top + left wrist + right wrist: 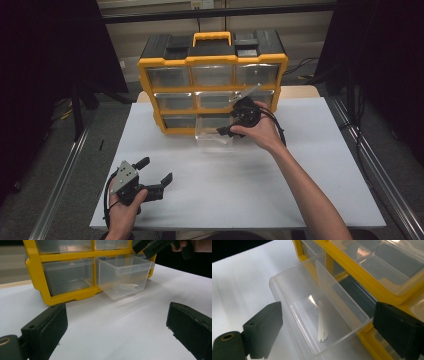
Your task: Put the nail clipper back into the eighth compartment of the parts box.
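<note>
Two white strips (pixel 322 322) lie in the pulled-out drawer (pixel 287 290) beneath the wide-open, empty right gripper (pixel 327 335).

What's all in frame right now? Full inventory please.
Drawer organiser: 1, yellow frame, black top, far side of table.
Pulled-out drawer: 1, clear, bottom row, middle.
Flat strips: apparently 2, whitish, lying inside that drawer.
Table: 1, white.
Left gripper: 1, black, open, near left edge, nothing between jaws.
Right gripper: 1, black, open over the pulled-out drawer.
</note>
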A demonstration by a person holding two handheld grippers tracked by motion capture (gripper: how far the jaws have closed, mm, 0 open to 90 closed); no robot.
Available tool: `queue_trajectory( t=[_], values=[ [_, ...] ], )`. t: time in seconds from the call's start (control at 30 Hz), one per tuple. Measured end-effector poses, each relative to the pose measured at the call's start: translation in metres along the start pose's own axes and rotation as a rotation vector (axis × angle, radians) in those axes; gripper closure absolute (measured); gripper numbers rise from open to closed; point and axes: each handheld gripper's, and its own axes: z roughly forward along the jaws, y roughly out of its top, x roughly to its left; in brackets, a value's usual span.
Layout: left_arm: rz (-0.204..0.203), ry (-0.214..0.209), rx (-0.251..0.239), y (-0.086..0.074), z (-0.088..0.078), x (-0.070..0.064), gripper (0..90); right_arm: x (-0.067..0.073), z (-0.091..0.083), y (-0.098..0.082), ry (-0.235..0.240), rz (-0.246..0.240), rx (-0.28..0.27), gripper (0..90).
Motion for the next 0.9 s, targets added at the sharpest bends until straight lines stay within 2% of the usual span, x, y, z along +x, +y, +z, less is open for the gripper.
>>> queue_trajectory(
  t=[0.13, 0.17, 0.2, 0.3, 0.37, 0.57, 0.67, 0.9],
  values=[
    [-0.007, 0.000, -0.007, 0.000, 0.001, -0.001, 3.7, 0.000, -0.003, -0.009, -0.006, 0.023, -0.027, 7.3],
    [0.010, 0.005, 0.008, 0.000, 0.001, -0.001, 3.7, 0.000, -0.003, -0.011, 0.000, 0.037, -0.030, 7.4],
    [0.003, 0.002, 0.005, 0.000, 0.002, -0.002, 3.7, -0.001, -0.004, -0.014, 0.000, 0.052, -0.039, 7.1],
    [0.014, -0.002, 0.010, 0.000, 0.002, -0.003, 3.7, -0.002, -0.007, -0.021, -0.022, 0.068, -0.064, 5.9],
    [0.006, -0.003, 0.007, 0.000, 0.002, -0.003, 3.7, -0.002, -0.009, -0.025, -0.029, 0.078, -0.086, 2.7],
    [0.001, 0.003, 0.005, -0.001, 0.002, -0.001, 3.7, 0.001, -0.016, -0.035, -0.061, 0.112, -0.146, 2.8],
    [0.001, 0.004, 0.009, -0.001, 0.002, -0.001, 3.7, 0.004, -0.019, -0.042, -0.088, 0.109, -0.180, 2.7],
    [0.004, 0.004, 0.012, -0.001, 0.002, 0.001, 3.7, 0.008, -0.024, -0.056, -0.125, 0.109, -0.223, 2.6]
  ],
)
